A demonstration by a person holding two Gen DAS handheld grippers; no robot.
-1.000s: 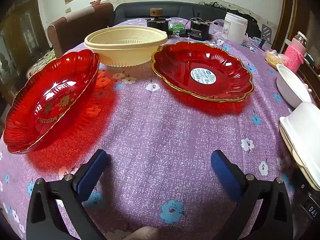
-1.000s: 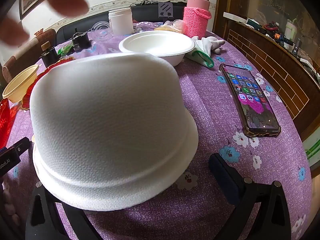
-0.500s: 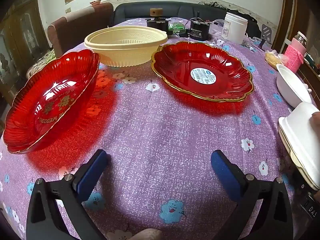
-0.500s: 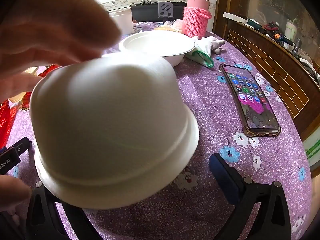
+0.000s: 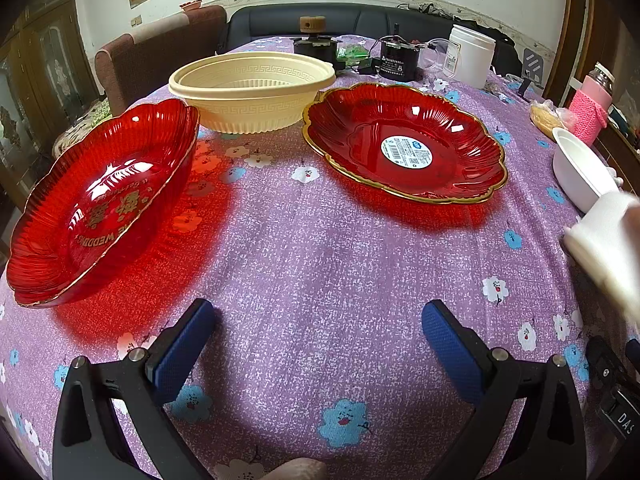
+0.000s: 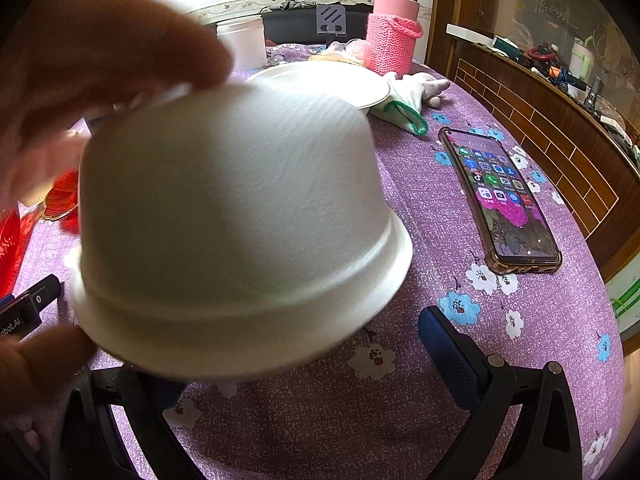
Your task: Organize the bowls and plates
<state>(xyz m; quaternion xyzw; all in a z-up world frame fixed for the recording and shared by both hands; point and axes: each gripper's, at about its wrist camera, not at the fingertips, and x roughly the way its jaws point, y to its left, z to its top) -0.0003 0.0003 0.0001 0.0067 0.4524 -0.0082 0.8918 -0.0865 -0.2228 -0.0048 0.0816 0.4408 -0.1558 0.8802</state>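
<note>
Around the smartphone (image 6: 502, 200) lying face-up on the purple flowered tablecloth (image 6: 448, 360), a white glove (image 6: 416, 92) lies beyond it, the pink knit-sleeved flask (image 6: 394, 26) farther back, and a white jar (image 6: 244, 42) behind-left.

Bare hand (image 6: 100, 64) now grips upturned white bowl (image 6: 236, 216), tilting it

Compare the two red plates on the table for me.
The left red plate sits tilted, one edge raised; the right red plate lies flat. The left one bears gold lettering inside; the right one carries a round white sticker. Both are scalloped, ribbed, translucent red with gold rims.
</note>
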